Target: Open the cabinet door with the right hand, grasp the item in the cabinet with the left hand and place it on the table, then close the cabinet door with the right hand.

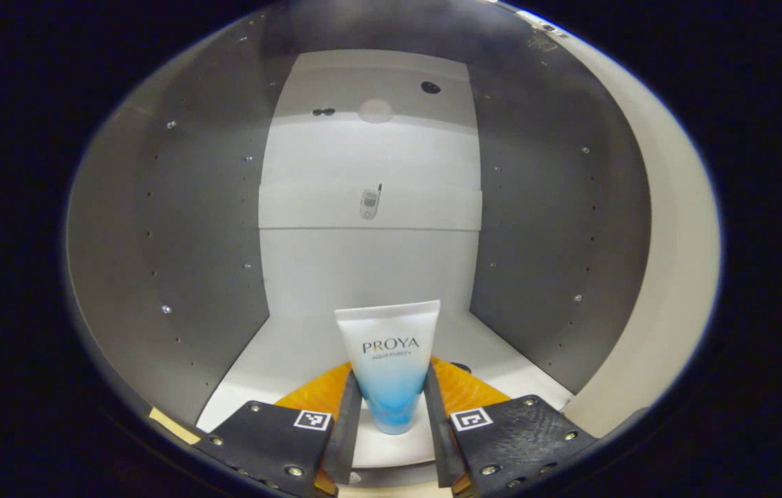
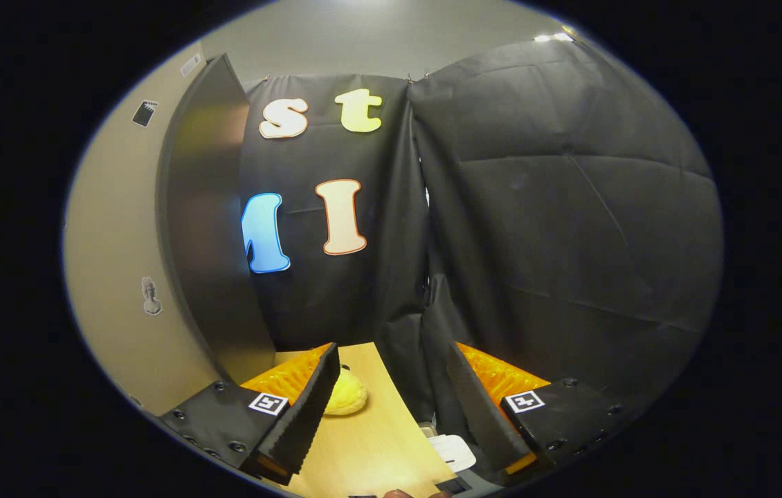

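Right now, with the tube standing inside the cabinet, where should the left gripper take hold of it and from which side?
Grip the tube low on its blue body, coming straight in from the open front. It stands cap-down and flares to a wide flat crimp on top, so the narrower lower part probably fits between the fingers best. The left gripper already straddles it there, jaws either side.

Yellow lump [image 2: 344, 395] on wood counter [image 2: 370, 443], near its far edge. White card [image 2: 453, 452] just past counter's right edge, low. Black cloth [image 2: 557, 228] hangs behind counter. Two small stickers [image 2: 150, 296] on beige panel, well left of counter.
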`<control>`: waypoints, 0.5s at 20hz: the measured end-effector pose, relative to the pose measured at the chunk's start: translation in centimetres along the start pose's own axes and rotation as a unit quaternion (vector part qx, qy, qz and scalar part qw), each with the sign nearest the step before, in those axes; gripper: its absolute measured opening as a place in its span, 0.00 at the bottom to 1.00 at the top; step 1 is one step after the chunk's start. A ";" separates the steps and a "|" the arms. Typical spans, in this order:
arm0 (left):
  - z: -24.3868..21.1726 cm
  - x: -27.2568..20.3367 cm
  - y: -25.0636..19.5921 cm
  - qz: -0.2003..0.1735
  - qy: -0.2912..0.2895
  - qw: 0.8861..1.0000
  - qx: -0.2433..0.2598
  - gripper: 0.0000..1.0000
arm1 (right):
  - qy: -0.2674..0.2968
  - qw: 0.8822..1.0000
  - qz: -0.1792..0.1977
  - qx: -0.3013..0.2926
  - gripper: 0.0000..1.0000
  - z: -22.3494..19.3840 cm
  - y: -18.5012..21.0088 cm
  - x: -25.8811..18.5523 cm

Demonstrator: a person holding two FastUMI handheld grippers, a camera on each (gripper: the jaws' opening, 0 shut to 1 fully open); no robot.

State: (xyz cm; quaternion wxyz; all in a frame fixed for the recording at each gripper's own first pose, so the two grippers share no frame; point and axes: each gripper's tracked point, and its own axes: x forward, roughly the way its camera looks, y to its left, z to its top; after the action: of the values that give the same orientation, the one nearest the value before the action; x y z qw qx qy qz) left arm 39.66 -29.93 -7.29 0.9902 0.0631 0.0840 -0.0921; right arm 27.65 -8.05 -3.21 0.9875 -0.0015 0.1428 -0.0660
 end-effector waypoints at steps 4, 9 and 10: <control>0.4 -0.5 -0.1 -0.017 -0.014 1.000 0.007 0.47 | -0.008 1.000 -0.003 0.015 0.98 0.1 -0.1 -1.4; 1.1 -1.1 0.1 -0.013 -0.024 1.000 0.016 0.48 | -0.007 1.000 -0.006 0.019 0.98 -0.6 0.2 -4.1; 0.7 -0.7 0.0 -0.009 -0.022 1.000 0.017 0.48 | -0.006 1.000 -0.006 0.017 0.98 -0.7 0.1 -4.7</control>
State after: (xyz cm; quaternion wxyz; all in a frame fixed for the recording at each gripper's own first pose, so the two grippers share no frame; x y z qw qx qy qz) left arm 39.08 -29.88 -6.48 0.9898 0.0770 0.0609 -0.1035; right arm 22.99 -7.34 -2.59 0.9879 0.0143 0.1353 -0.0747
